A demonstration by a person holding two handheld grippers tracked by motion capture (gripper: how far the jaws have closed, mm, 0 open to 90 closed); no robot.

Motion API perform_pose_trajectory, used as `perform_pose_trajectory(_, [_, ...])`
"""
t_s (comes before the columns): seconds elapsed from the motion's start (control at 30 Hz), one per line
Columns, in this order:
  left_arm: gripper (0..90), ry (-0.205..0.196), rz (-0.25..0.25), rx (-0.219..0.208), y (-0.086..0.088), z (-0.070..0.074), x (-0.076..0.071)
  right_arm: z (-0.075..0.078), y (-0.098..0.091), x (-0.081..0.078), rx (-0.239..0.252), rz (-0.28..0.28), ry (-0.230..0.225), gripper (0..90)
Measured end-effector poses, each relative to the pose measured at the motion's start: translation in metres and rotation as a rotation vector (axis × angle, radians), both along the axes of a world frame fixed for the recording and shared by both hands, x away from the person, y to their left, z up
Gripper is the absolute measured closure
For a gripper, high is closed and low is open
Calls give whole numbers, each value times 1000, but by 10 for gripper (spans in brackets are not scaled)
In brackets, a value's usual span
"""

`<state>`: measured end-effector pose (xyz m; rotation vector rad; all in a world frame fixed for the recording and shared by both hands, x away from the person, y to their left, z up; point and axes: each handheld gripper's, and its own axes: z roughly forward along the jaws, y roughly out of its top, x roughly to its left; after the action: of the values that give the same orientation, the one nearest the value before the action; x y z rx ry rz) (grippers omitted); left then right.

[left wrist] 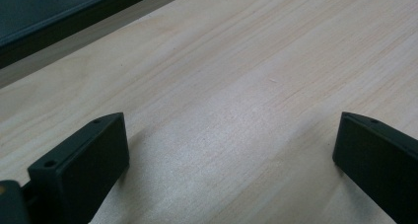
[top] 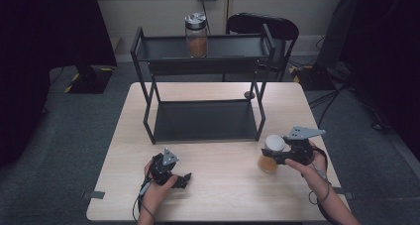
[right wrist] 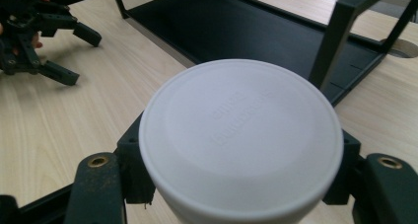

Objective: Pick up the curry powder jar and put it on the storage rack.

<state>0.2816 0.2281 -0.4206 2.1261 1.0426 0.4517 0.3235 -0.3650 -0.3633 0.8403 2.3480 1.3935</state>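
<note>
Left gripper: jaws spread wide, empty, low over the table near its front edge.
Right gripper: jaws closed on the white-lidded jar of amber contents, front right, before the black shelf.
Top shelf: metal-lidded jar, brown fill.

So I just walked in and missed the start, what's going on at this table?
A person holds a gripper in each hand at a wooden table. The right gripper is closed around a white-lidded jar of amber contents, near the front right of a black two-tier shelf. The left gripper rests open and empty on the table. A second jar, with a metal lid, already stands on the shelf's top tier.
</note>
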Motion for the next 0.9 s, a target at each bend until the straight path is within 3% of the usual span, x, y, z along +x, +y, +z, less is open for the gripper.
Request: perform_pose_trajectory(0.9, [0, -1, -3, 4, 0, 0, 0, 52, 37, 35, 10, 84, 37, 338])
